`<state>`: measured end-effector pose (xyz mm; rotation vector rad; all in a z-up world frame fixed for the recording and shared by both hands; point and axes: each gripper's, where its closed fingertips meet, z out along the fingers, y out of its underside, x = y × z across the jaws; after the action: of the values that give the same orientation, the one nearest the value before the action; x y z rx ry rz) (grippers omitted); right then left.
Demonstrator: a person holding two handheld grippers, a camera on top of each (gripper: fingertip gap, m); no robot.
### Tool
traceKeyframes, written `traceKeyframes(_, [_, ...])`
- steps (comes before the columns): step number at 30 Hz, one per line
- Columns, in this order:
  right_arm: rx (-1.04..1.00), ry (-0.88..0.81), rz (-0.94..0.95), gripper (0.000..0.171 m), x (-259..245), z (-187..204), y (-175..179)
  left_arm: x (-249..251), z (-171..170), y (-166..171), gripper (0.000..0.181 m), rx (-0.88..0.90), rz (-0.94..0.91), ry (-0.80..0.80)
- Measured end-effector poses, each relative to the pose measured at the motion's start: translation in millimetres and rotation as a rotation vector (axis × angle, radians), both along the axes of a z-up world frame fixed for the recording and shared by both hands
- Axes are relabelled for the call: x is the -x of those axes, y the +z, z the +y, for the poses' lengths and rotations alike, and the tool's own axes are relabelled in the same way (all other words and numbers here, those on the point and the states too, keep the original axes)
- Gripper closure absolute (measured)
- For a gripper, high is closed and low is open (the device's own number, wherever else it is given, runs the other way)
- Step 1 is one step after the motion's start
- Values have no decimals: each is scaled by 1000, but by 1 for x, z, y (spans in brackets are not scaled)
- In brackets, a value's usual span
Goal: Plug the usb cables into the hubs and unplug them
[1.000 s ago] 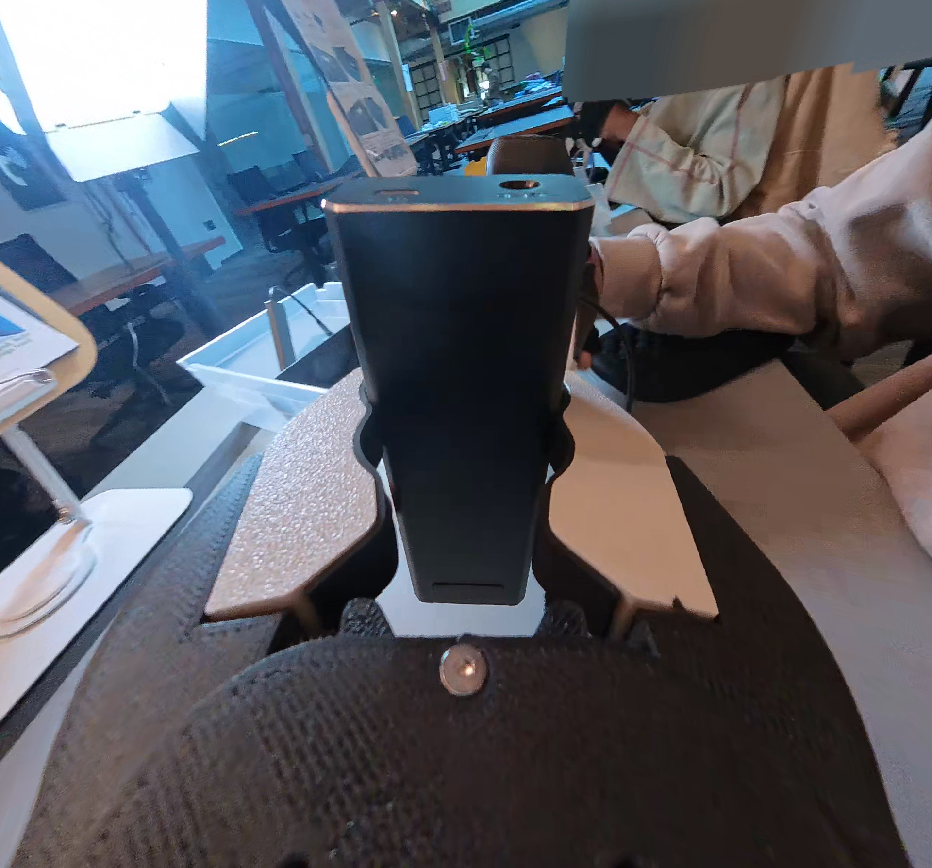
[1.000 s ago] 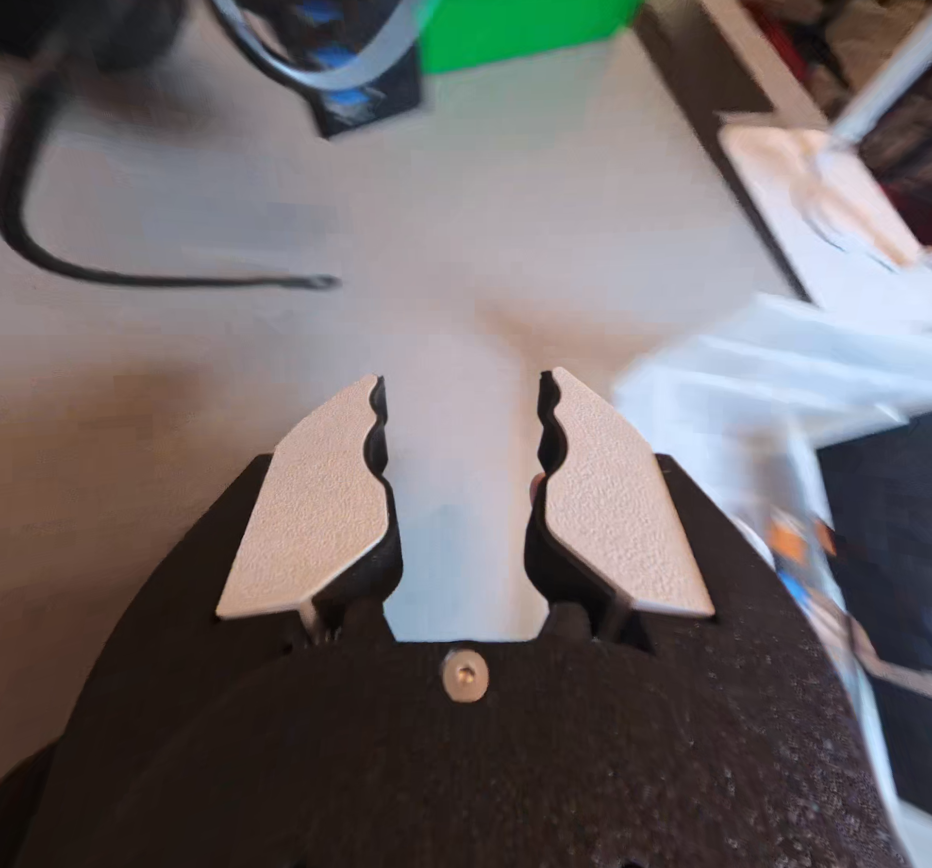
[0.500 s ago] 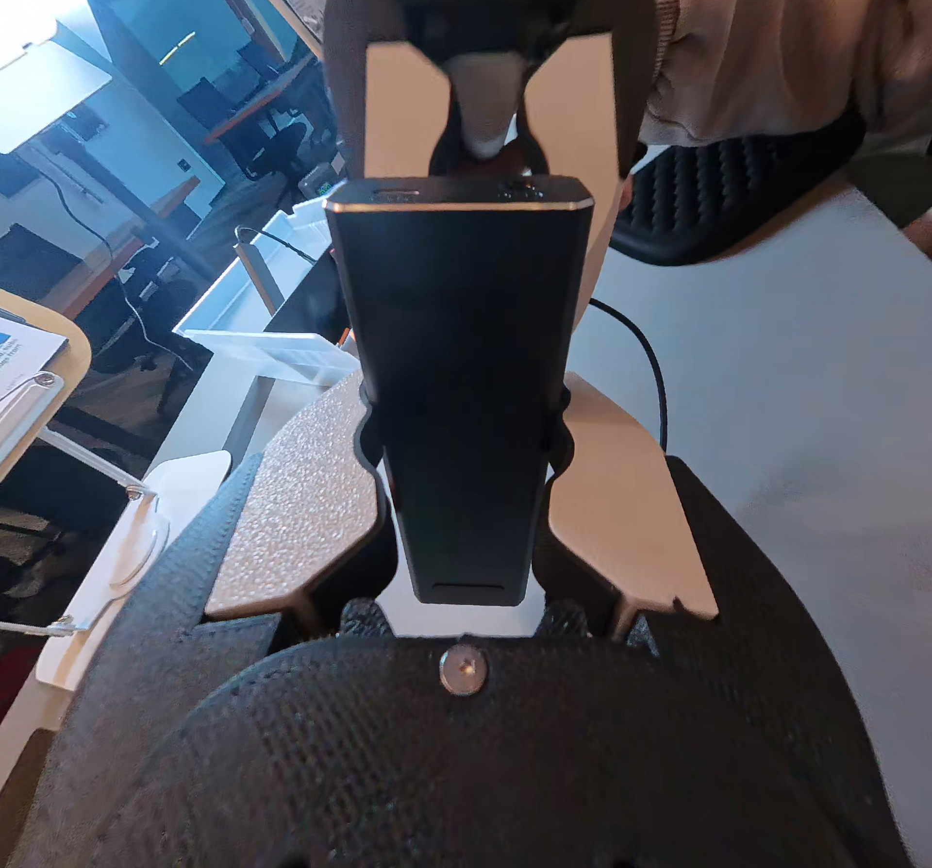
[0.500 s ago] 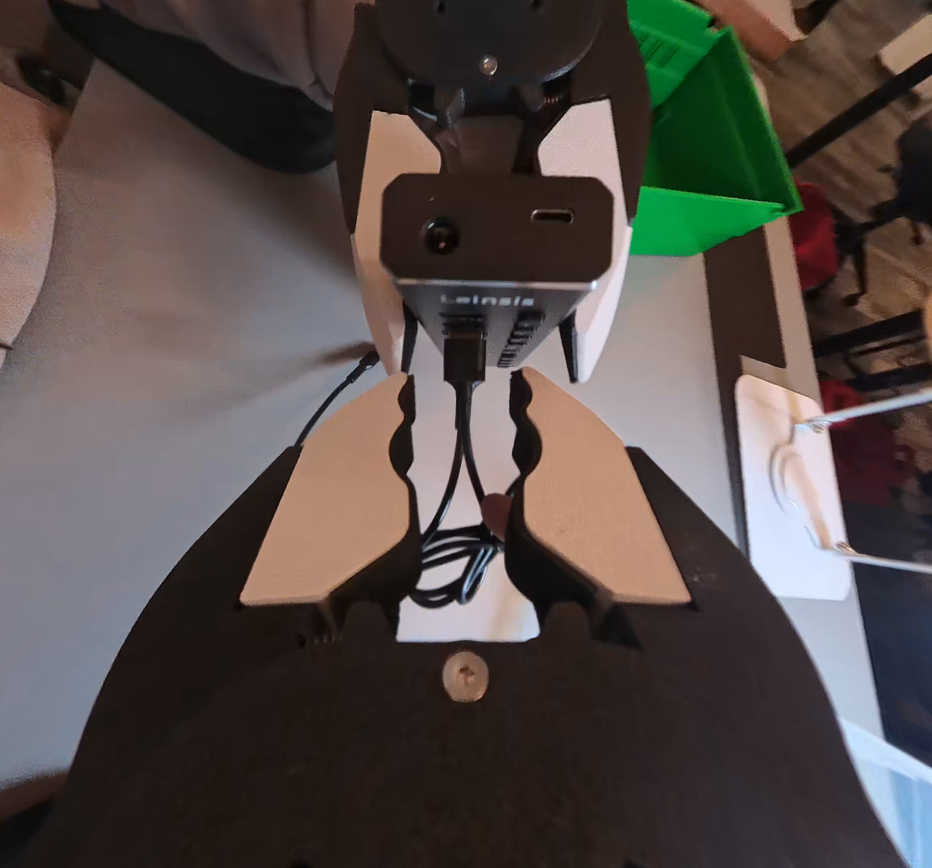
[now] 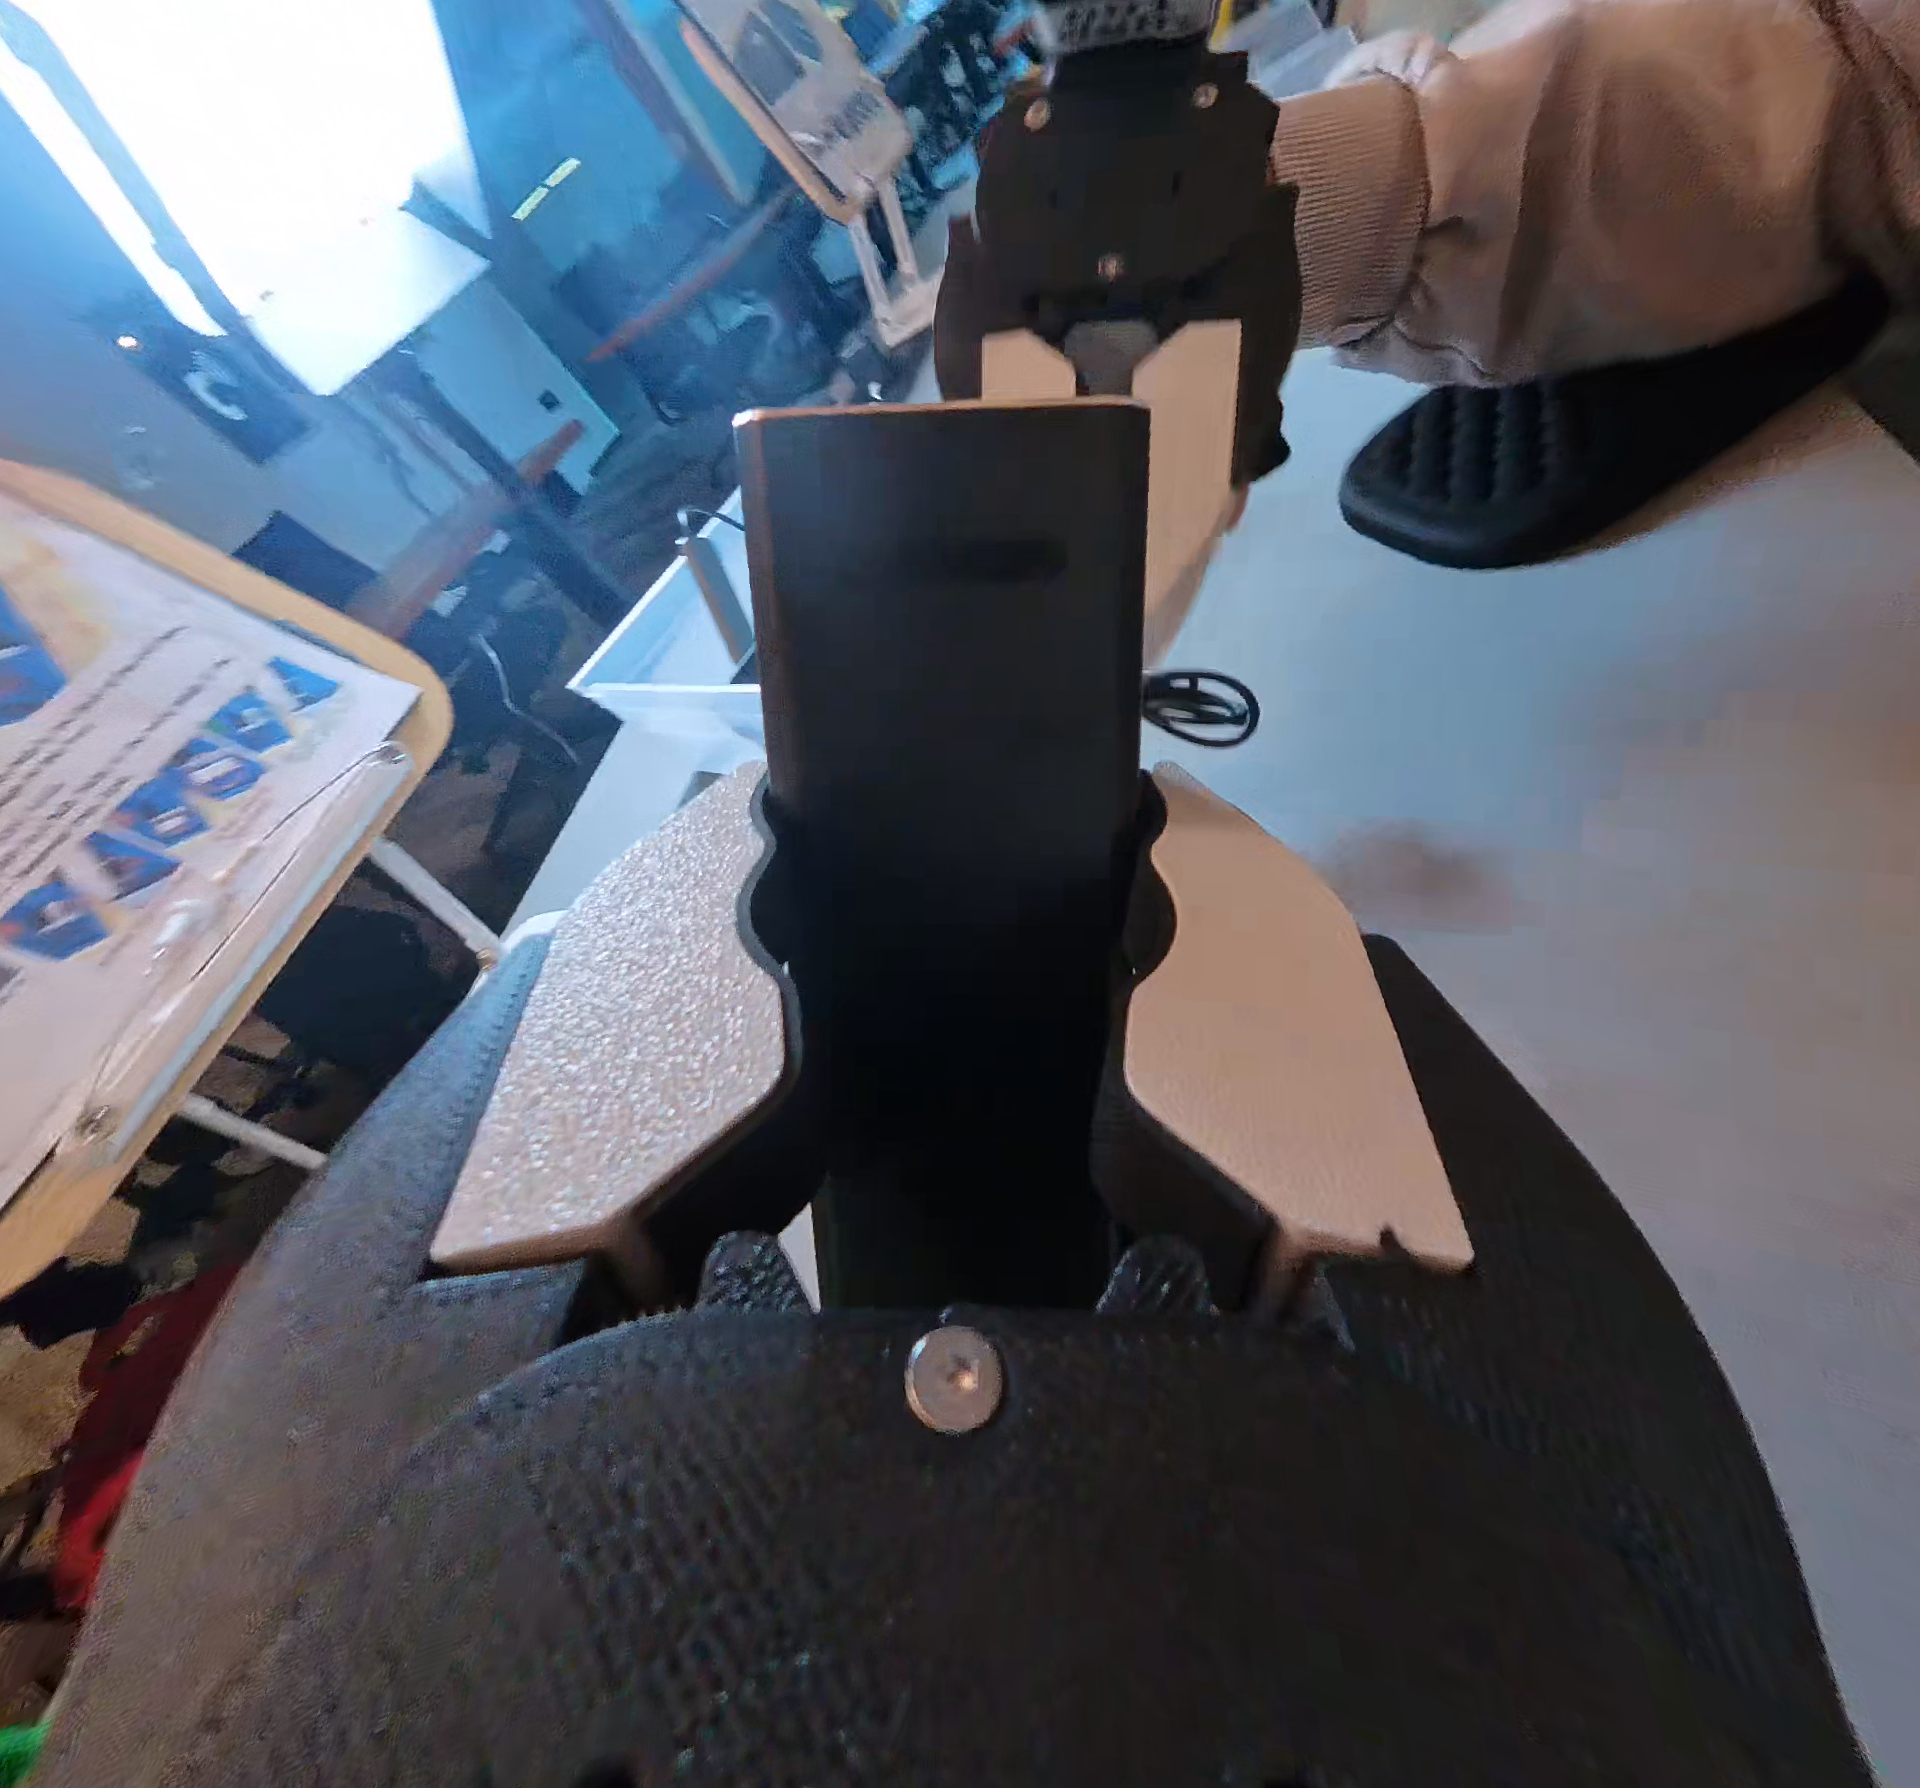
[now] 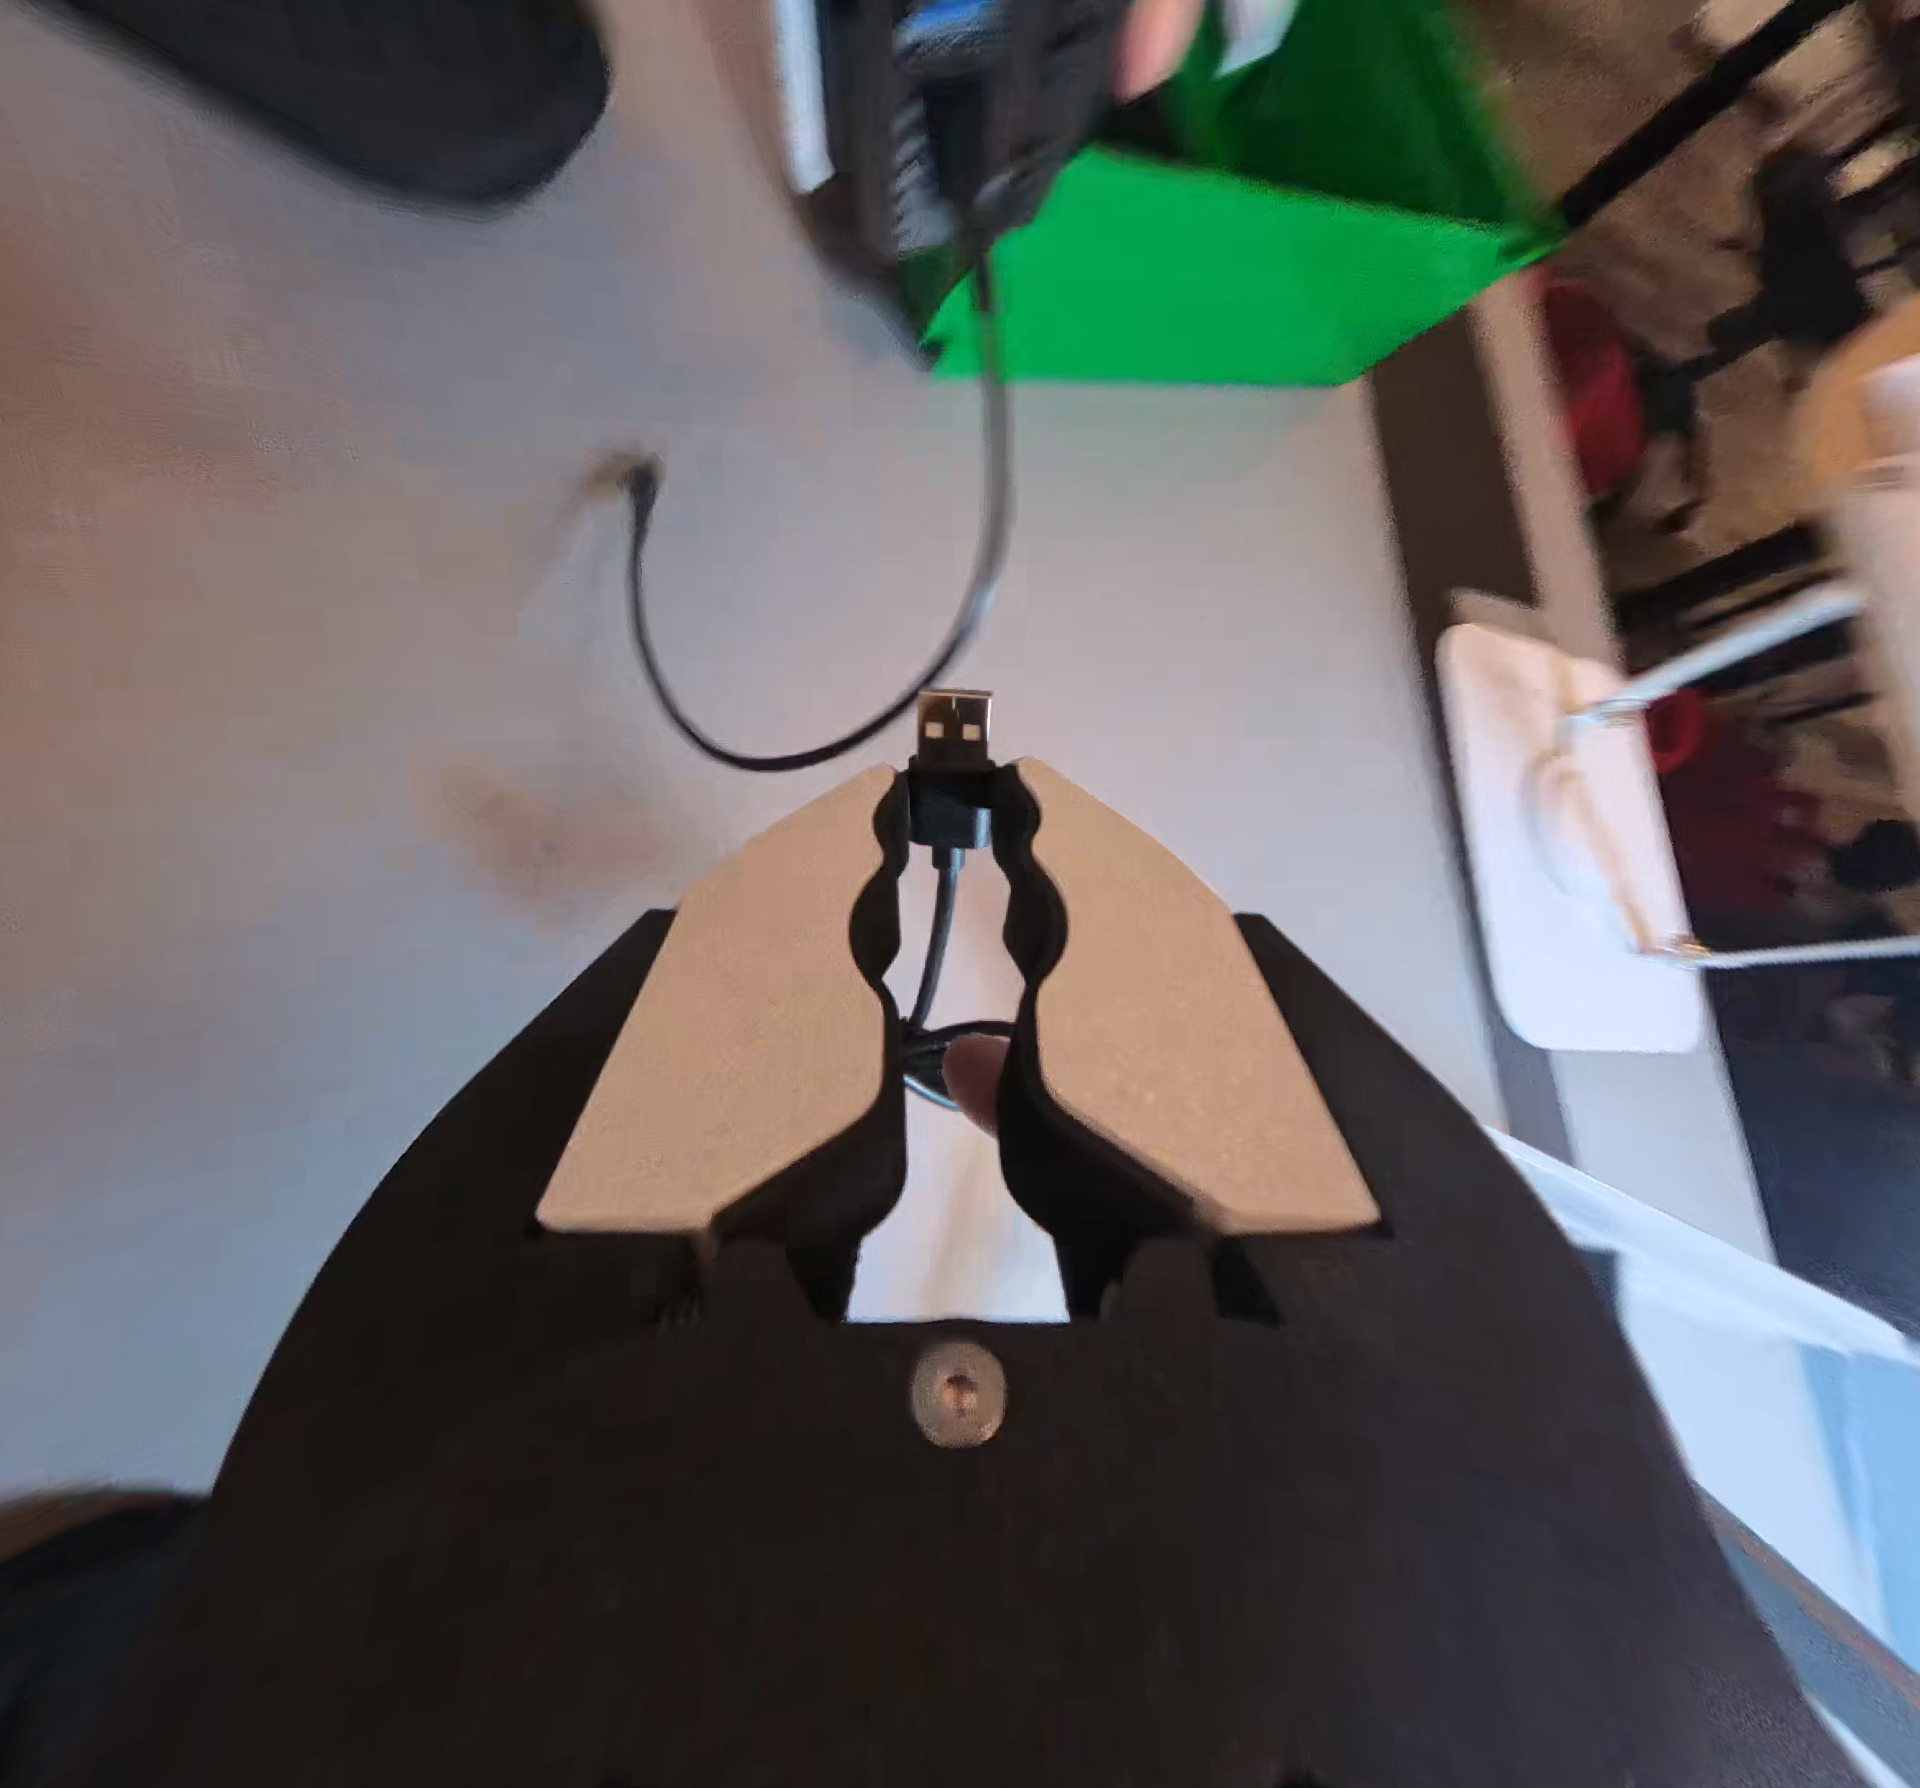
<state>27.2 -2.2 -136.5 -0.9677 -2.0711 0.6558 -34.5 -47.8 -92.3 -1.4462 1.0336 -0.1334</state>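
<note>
My left gripper [image 5: 951,793] is shut on a black USB hub [image 5: 945,658] that stands up between its fingers. My right gripper [image 6: 956,782] is shut on a black USB-A plug [image 6: 954,751], whose metal tip points forward, free of the hub. Its cable [image 6: 935,949] runs back between the fingers. The hub [image 6: 935,76] is a blur at the top of the right wrist view. A second black cable [image 6: 987,533] hangs from there and loops over the table to a loose end. The right gripper [image 5: 1107,377] also shows just beyond the hub's far end.
A green bin [image 6: 1195,284] sits behind the hub. A black pad [image 5: 1600,460] and a person's sleeve [image 5: 1558,159] are at the right. A coiled cable [image 5: 1200,710] lies on the white table [image 5: 1558,803]. A white tray [image 5: 675,637] and a sign stand [image 6: 1558,824] are at the edge. The tips of one gripper are about 9 centimetres away from the tips of the other.
My right gripper has shut on the plug that sat in the hub and has pulled back with it, so the plug is now out. The hub has tilted in my left gripper.
</note>
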Motion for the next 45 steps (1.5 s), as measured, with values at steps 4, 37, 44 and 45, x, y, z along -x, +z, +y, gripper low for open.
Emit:
traceKeyframes(4, [41,-208,302,156,-20,59,83,12,-9,14,118,2,-171,-10])
traceKeyframes(37, [175,162,106,155,45,-90,2,-46,-26,-12,119,123,-287,-240])
traceKeyframes(44, [113,169,89,155,44,-84,-1,-44,-23,-16,120,99,-169,-190])
traceKeyframes(45, [121,168,93,155,43,-82,4,-41,-24,-13,120,100,-172,-186])
